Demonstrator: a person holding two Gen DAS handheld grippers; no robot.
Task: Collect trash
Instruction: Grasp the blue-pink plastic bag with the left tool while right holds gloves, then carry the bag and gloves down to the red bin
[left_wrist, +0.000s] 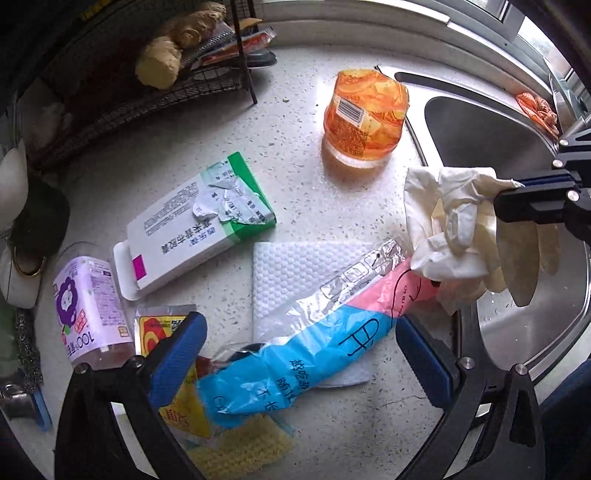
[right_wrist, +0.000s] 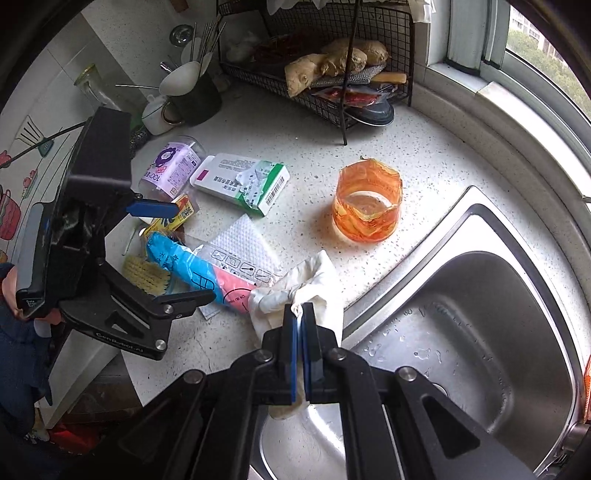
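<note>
A crumpled cream rubber glove (right_wrist: 317, 280) hangs over the sink's edge, and my right gripper (right_wrist: 299, 314) is shut on it; the same right gripper (left_wrist: 517, 199) and glove (left_wrist: 454, 225) show in the left wrist view. My left gripper (left_wrist: 301, 358) is open and points down over a blue and pink plastic wrapper (left_wrist: 314, 343), which lies between its spread fingers on a white paper towel (left_wrist: 295, 273). From the right wrist view the left gripper (right_wrist: 177, 254) straddles the wrapper (right_wrist: 207, 275). Nearby lie a torn green and white box (left_wrist: 195, 225), a purple-labelled bottle (left_wrist: 88, 306) and an orange-wrapped jar (left_wrist: 364, 114).
The steel sink (right_wrist: 480, 317) fills the right side. A black wire rack (right_wrist: 332, 85) with ginger stands at the back, a utensil holder (right_wrist: 192, 92) to its left. A yellow sachet (left_wrist: 155, 332) and a yellow scrubber (left_wrist: 240, 446) lie by the left fingers.
</note>
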